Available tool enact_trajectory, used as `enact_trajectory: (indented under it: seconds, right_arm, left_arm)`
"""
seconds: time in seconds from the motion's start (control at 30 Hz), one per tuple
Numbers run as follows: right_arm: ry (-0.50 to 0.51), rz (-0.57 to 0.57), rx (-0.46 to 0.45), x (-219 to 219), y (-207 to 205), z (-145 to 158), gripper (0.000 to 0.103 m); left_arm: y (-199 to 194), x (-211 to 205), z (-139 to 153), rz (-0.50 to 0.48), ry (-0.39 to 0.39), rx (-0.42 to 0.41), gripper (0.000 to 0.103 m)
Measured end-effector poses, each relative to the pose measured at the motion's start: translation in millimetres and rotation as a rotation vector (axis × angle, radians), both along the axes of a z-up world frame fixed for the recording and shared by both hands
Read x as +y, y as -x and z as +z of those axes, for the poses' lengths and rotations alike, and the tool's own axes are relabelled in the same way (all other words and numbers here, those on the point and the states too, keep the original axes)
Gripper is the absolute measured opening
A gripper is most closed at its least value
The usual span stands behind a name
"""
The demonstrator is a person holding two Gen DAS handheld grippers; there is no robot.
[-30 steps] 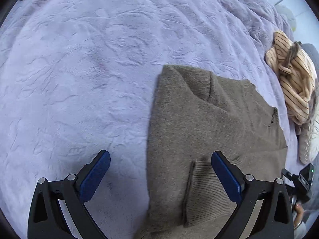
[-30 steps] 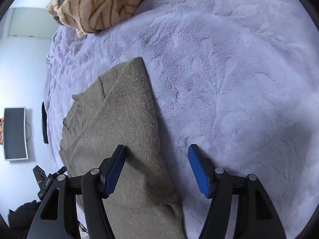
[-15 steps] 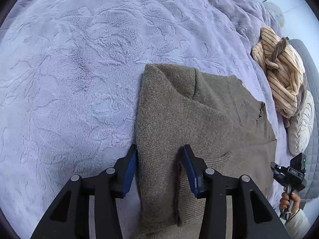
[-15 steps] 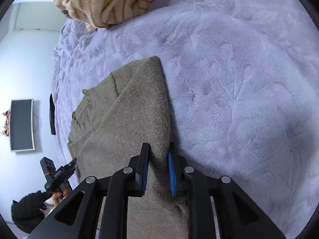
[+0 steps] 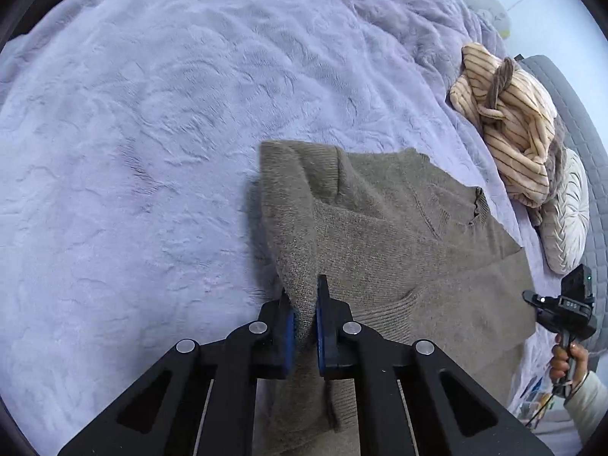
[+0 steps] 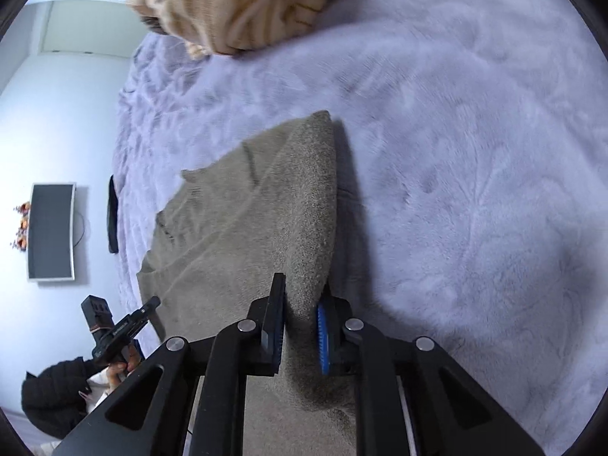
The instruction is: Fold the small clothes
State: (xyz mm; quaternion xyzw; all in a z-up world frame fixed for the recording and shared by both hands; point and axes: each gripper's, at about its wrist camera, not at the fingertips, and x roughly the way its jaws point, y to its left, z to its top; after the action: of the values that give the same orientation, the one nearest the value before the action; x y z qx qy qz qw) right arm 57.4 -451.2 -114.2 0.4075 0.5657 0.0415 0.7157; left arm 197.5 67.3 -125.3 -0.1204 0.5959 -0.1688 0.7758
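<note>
An olive-brown knit sweater (image 5: 399, 235) lies on a lilac plush blanket (image 5: 152, 133), with one sleeve folded across its body. My left gripper (image 5: 303, 296) is shut on the sweater's left folded edge, which rises into the jaws as a ridge. In the right wrist view, my right gripper (image 6: 301, 296) is shut on the sweater's (image 6: 247, 235) right folded edge and lifts it off the blanket (image 6: 475, 190); a shadow lies under the raised edge.
A cream striped garment (image 5: 509, 129) lies bundled at the far right, and shows at the top of the right wrist view (image 6: 243, 0). A round white cushion (image 5: 566, 212) sits beside it. A wall screen (image 6: 51, 226) hangs past the bed's edge.
Both grippers went from wide open over the sweater's side edges to shut on them. Both pinched edges now rise off the blanket.
</note>
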Motion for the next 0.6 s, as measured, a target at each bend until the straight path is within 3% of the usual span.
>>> enact_trajectory:
  seconds: [0.1, 0.23, 0.37, 0.47, 0.53, 0.6]
  right_arm:
    - [0.025, 0.03, -0.017, 1.9, -2.0, 8.2, 0.015]
    - [0.088, 0.04, 0.064, 3.5, -5.2, -24.6, 0.015]
    - [0.083, -0.005, 0.073, 4.1, -3.9, -37.4, 0.016]
    - [0.098, 0.002, 0.082, 3.7, -3.4, -30.1, 0.023]
    - [0.118, -0.005, 0.099, 1.0, -2.3, -22.1, 0.031]
    - [0.151, -0.012, 0.108, 1.7, -0.3, -12.6, 0.035]
  left_arm:
    - [0.4, 8.9, -7.3, 0.015, -0.018, -0.003, 0.01]
    - [-2.9, 12.6, -26.6, 0.056, 0.001, 0.025, 0.01]
    - [-3.1, 15.6, -28.6, 0.079, 0.013, 0.04, 0.016]
    - [-1.9, 20.1, -22.2, 0.098, -0.015, 0.053, 0.025]
    - [2.6, 20.7, -11.6, 0.113, -0.079, 0.032, 0.045]
    - [8.6, 22.8, -0.2, 0.135, -0.131, -0.001, 0.051]
